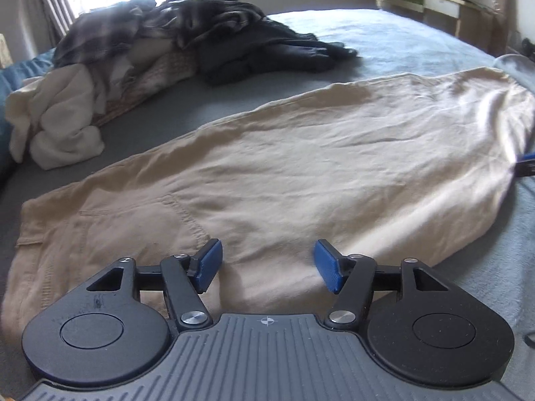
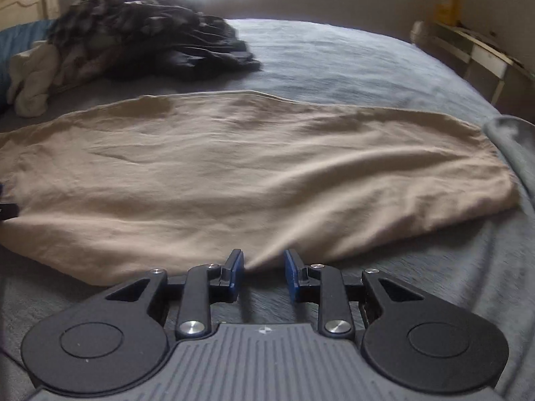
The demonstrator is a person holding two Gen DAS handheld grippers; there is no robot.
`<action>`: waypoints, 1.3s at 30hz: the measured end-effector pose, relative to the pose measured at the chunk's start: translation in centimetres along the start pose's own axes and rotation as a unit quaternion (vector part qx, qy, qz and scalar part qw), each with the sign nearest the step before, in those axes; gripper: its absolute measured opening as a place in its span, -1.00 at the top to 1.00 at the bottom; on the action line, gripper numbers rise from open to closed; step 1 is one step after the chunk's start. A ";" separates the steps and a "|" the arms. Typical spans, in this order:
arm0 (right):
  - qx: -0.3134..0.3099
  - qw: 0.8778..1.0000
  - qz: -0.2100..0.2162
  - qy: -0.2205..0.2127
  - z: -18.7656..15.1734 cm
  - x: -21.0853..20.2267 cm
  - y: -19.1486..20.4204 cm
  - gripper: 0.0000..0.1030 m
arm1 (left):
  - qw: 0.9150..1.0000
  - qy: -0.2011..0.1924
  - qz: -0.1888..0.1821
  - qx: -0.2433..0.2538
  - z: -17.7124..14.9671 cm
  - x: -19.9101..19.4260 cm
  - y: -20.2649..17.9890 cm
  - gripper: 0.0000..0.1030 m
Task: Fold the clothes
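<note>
Beige trousers (image 1: 267,167) lie flat across the grey bed, folded lengthwise, with a back pocket near my left gripper; they also show in the right wrist view (image 2: 250,173). My left gripper (image 1: 267,264) is open, its blue pads spread wide just above the trousers' near edge at the waist end. My right gripper (image 2: 263,269) is partly open at the trousers' near edge, where a small peak of cloth sits between the pads without being clamped. The right gripper's tip shows at the far right of the left wrist view (image 1: 525,163).
A pile of unfolded clothes, dark plaid and black with cream items (image 1: 167,43), lies at the back left of the bed (image 1: 384,40); it also shows in the right wrist view (image 2: 133,40). A wooden shelf (image 1: 444,3) stands at the right wall. A bright window is behind.
</note>
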State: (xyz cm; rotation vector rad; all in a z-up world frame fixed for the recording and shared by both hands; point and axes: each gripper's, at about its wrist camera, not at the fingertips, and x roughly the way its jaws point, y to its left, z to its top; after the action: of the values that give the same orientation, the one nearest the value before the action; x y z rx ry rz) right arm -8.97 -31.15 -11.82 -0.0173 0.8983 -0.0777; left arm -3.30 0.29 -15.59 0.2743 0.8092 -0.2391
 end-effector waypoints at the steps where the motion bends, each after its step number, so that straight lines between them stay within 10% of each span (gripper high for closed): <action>1: 0.012 1.000 -0.006 -0.001 -0.2 -0.5 -0.6 0.44 | 1.000 -0.001 0.008 0.003 0.1 -0.2 -0.3 -0.19; 23: 0.010 0.997 0.023 -0.079 1.6 -2.2 2.5 0.43 | 1.000 -0.011 0.016 -0.023 0.6 -0.4 0.4 -0.21; 39: -0.051 0.998 -0.001 -0.021 9.3 3.8 2.6 0.41 | 0.992 -0.027 -0.106 -0.065 6.8 8.2 2.1 -0.22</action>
State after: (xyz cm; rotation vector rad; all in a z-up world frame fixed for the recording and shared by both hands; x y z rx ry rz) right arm 0.84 -29.00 -9.09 -0.1140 0.8601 -0.0333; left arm 7.46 -0.83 -16.83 0.0582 0.7968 -0.3888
